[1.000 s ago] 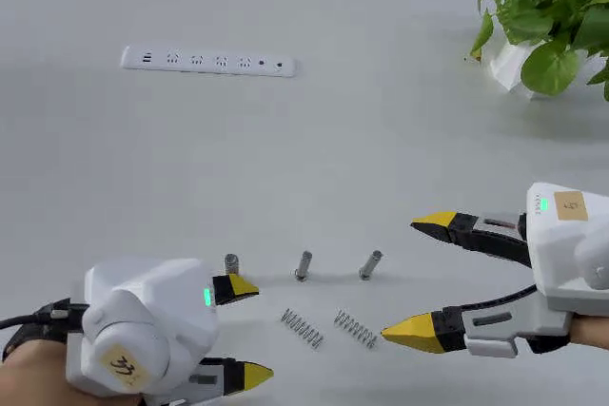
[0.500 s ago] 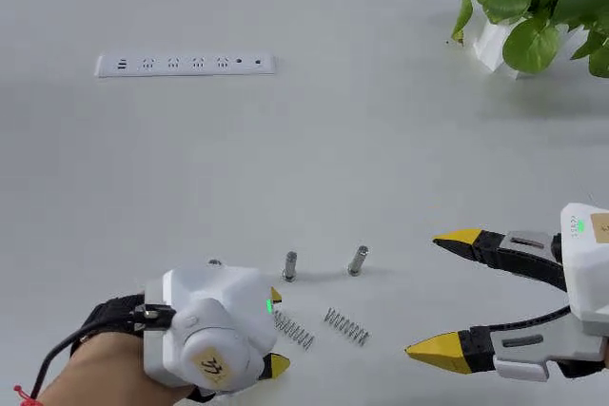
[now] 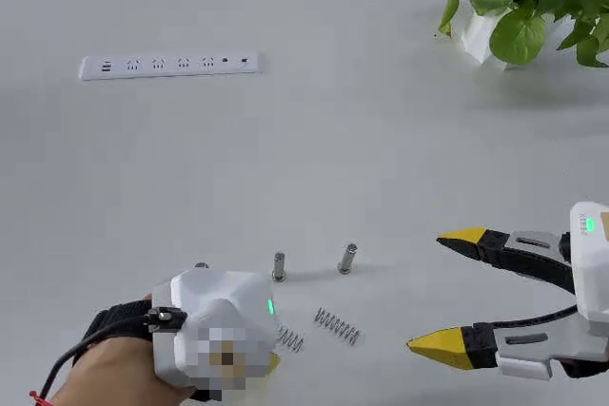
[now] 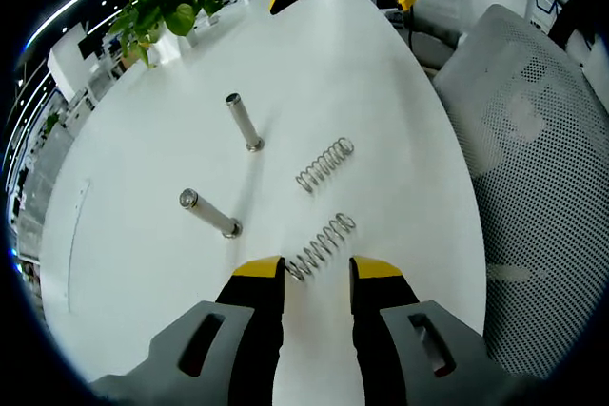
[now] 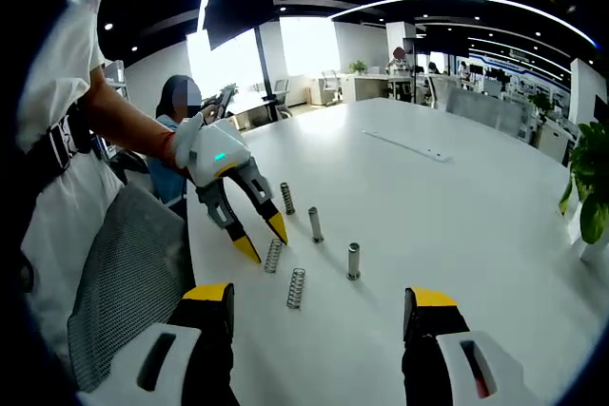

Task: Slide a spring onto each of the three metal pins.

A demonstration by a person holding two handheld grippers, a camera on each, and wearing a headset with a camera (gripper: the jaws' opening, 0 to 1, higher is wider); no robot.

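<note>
Worktop [image 3: 362,159]: white, carries everything.
Right claw [image 3: 428,290]: wide open, empty, well aside.
Left claw [image 4: 314,268]: part open, empty, straddling end of near spring [image 4: 319,246].
Pins [image 5: 315,223]: three, upright.
Springs [image 4: 324,164]: two, lying beside them.
Risk: an end-pinch (poor hold) may flick it away.

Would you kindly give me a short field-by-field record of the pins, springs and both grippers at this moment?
pins: three, upright in a row on the table
near spring: lying flat, one end between the left jaws
far spring: lying flat, nothing touching it
left gripper: open, straddling the near spring's end
right gripper: open, holding nothing
</note>
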